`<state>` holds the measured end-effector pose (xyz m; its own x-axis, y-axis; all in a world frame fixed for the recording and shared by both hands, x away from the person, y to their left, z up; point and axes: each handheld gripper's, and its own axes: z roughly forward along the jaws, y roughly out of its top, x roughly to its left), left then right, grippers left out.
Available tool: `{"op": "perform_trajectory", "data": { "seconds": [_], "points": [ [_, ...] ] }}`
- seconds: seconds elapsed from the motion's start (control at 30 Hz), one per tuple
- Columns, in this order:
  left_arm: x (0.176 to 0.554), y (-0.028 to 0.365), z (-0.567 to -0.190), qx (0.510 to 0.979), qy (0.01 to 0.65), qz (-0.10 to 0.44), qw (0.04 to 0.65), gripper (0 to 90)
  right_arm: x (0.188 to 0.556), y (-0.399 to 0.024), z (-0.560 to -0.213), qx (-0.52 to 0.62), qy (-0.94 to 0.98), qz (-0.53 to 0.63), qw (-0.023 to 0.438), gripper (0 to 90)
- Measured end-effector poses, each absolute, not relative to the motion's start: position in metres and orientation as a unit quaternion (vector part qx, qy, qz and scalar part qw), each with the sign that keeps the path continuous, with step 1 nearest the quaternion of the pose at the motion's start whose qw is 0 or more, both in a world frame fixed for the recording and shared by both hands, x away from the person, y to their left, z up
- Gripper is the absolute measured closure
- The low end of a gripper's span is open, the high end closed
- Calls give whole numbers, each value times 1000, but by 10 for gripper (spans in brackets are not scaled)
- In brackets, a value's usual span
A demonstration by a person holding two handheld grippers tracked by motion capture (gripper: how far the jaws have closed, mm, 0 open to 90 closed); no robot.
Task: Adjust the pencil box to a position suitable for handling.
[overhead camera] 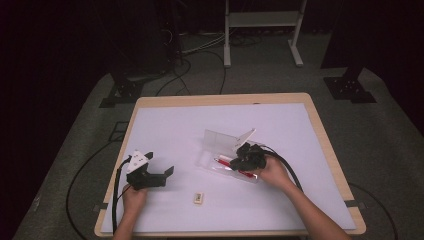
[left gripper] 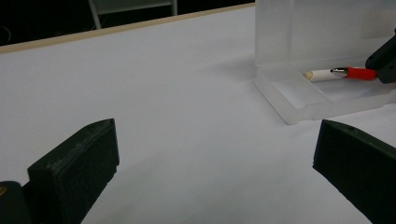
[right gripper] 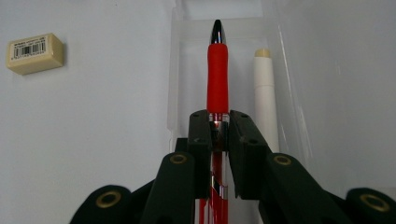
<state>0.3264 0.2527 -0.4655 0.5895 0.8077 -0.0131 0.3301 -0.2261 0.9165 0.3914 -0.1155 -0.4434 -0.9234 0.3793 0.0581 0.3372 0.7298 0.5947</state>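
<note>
While your right claw [right gripper: 218,122] pinches the red pen [right gripper: 217,77] over the clear case [overhead camera: 220,161], its tip points along the tray, just beside a white stick [right gripper: 265,95] lying inside. Your left claw [overhead camera: 161,175] hovers with jaws spread wide and empty, left of the case. An eraser [overhead camera: 199,198] lies on the white surface [overhead camera: 280,125], nearer you.

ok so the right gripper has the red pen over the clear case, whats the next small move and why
Probably lower and release: the right gripper is shut on the red pen, aligned above the clear case beside the white pen already lying inside.
</note>
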Motion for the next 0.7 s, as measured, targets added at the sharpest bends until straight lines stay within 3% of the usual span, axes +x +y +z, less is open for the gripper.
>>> {"op": "perform_trajectory", "data": {
  "seconds": [0.7],
  "points": [
    [326, 253, -466, 744, 382, 243, 491, 0, 393, -115, -452, 198, 932, 304, 25, 785]
  ]
}}
